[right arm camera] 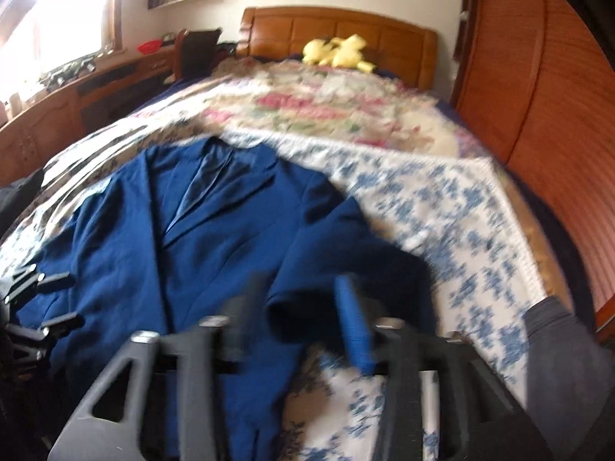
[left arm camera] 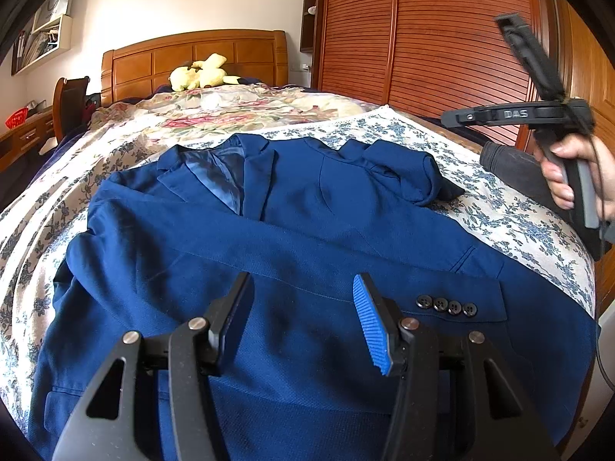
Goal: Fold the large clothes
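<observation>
A dark blue suit jacket (left arm camera: 292, 230) lies face up on the bed, collar away from me, and also shows in the right wrist view (right arm camera: 215, 230). One sleeve with cuff buttons (left arm camera: 447, 305) lies across its lower front; the other sleeve (left arm camera: 403, 173) is bunched at the far right shoulder. My left gripper (left arm camera: 303, 303) is open just above the jacket's lower part, holding nothing. My right gripper (right arm camera: 300, 307) is open over the sleeve cuff (right arm camera: 307, 311) at the jacket's right edge; this view is blurred. The right tool (left arm camera: 538, 115) shows in the left view, held up in a hand at the right.
The bed has a blue floral sheet (left arm camera: 499, 207) and a pink floral quilt (left arm camera: 230, 111) farther back. A yellow plush toy (left arm camera: 200, 73) sits by the wooden headboard. A slatted wooden wardrobe (left arm camera: 423, 38) stands on the right, a desk and chair (right arm camera: 192, 53) on the left.
</observation>
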### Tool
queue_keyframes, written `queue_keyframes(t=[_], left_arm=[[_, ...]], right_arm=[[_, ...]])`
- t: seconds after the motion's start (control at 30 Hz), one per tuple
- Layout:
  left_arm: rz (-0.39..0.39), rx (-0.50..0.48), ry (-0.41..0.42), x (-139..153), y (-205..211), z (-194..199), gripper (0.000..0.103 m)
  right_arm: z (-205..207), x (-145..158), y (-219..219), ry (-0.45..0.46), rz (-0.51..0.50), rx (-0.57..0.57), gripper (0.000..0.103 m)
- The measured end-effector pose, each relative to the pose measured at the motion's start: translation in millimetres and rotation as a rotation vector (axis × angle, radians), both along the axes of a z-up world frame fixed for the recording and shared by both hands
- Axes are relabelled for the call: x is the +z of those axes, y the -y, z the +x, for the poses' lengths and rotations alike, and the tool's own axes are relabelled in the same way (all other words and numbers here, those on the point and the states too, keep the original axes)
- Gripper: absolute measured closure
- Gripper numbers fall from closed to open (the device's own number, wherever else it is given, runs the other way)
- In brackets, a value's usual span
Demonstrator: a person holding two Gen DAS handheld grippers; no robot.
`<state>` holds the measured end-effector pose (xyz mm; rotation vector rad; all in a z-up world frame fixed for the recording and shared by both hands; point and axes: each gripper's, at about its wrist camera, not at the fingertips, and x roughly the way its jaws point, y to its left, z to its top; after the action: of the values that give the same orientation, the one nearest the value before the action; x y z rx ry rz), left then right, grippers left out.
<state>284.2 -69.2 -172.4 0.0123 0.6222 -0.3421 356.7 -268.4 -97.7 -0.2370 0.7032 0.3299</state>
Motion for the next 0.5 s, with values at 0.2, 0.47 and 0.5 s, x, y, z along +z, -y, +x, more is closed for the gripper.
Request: queue_keyframes(t=[0.2,0.47,0.5], left_arm=[[0.001,0.0,0.0,-0.1,0.6,0.4,0.05],[0.004,0.0,-0.003,-0.2,1.5,1.1,0.05],[0.004,-0.001,-0.003,-0.2,1.1,0.8,0.05]], right_arm=[[37.1,-17.6,28.1,-0.037,-0.023,-0.11,0.04],[73.6,-62.6,69.6,-0.122,-0.04,-0.23,0.04],[77.7,-69.3,75.3,-0.132,-0.046,-0.246,0.04]])
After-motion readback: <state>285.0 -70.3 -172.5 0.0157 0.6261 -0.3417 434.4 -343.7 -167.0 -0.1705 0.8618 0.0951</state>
